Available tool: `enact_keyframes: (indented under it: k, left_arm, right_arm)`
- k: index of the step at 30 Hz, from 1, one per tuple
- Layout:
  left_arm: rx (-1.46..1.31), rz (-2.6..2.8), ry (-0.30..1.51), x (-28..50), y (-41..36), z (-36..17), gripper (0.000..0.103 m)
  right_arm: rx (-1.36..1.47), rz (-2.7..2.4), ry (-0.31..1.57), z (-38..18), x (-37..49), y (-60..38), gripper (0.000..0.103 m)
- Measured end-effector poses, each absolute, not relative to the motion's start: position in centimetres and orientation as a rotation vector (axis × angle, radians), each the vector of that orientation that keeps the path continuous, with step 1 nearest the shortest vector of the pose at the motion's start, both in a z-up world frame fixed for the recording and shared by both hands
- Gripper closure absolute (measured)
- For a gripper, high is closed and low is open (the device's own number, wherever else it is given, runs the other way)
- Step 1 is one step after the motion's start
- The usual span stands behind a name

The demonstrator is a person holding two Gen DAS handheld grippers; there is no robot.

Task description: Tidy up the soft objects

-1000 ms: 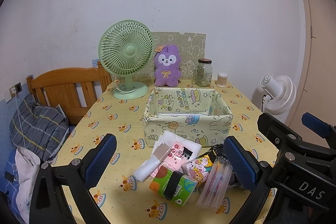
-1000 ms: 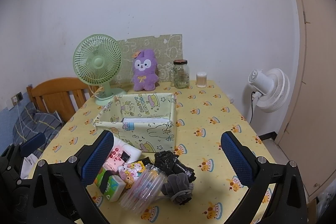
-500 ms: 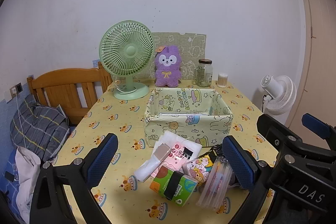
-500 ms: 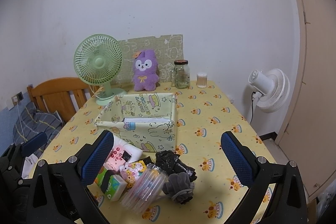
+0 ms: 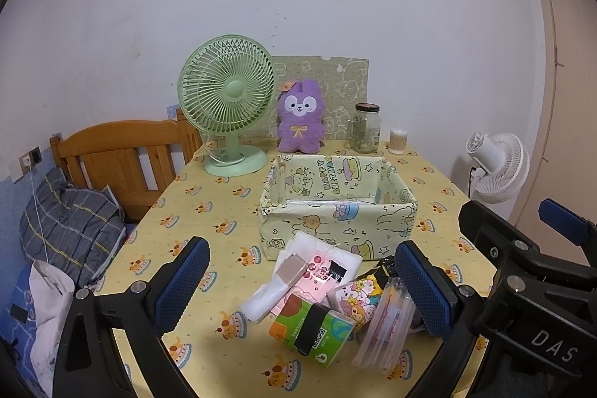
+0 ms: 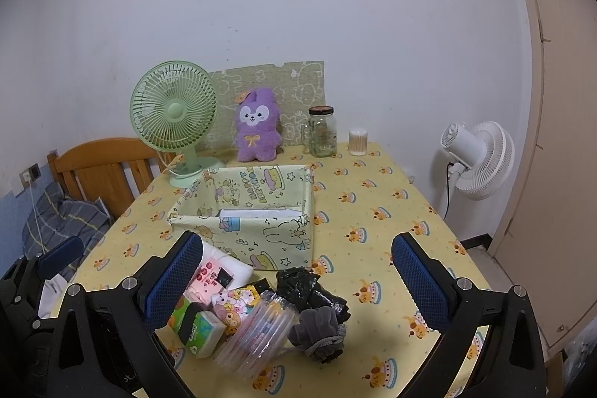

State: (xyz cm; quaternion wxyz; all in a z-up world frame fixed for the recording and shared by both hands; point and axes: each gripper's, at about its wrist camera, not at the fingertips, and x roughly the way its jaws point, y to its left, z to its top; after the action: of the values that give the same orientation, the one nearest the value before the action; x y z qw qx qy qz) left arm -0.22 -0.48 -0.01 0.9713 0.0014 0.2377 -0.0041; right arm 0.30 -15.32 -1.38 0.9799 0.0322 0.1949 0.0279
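Left tool [image 5: 298,290]: fingers spread wide, nothing between them, hovering above the near table [image 5: 209,207] edge and looking over the pile. Right tool [image 6: 294,280]: also spread wide and empty, level with the other, angled slightly inward.

Left to right ahead of the left tool: white pouch with pink label [image 5: 317,271] straight ahead and nearest the box; green tissue pack [image 5: 311,327] just below the tool's centre line; cartoon-print packet [image 5: 358,297] touching it; clear ribbed tube pack [image 5: 384,331] against the right finger's inner side.

Ahead of the right tool, past the tube pack: black crumpled bag [image 6: 309,290] at centre, grey scrubby puff [image 6: 317,327] just below it, touching.

Fabric box [image 5: 339,207] stands behind the pile, open top; something flat and white lies inside.

Judgement: no item picked yet; the sort has hardly begun. Step in hand is the choice and approach of a first piece.

- Take an outer item first, puff or tissue pack, so neighbours do not drag.
- Soft goods squash: close slowly, across the narrow width.
- Tube pack is slippery and may roll; grip mid-length.
- Lift clear of the box rim before release; the fabric wall may fold if bumped.

Both tools are held low and roughly level, tipped a little downward.
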Motion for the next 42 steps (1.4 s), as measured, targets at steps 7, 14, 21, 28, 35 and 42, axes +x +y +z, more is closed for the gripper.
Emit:
enact_keyframes:
  k: [7,14,21,28,35,42]
  left_arm:
    - [-0.004,-0.002,0.487,-0.3,-0.2,-0.5,0.002]
    - [-0.019,-0.008,0.493,-0.6,0.1,-1.3,0.002]
    - [-0.029,-0.012,0.492,-0.8,0.2,-2.0,0.002]
    - [-0.032,-0.005,0.529,-0.6,0.2,-3.8,0.003]
    - [-0.026,-0.013,0.564,-0.4,-0.2,-5.8,0.003]
    - [-0.028,0.009,0.597,0.3,-0.6,-7.9,0.003]
  right_arm:
    - [0.075,0.083,0.4,-1.9,0.9,-15.0,0.001]
    - [0.068,0.067,0.387,-2.8,0.0,-14.7,0.001]
    - [0.069,0.08,0.373,-3.4,-0.6,-14.8,0.001]
    - [0.034,0.062,0.368,-4.6,-0.6,-14.5,0.001]
    - [0.029,0.071,0.381,-6.2,-0.4,-14.4,0.001]
    - [0.038,0.066,0.428,-8.5,0.7,-14.7,0.005]
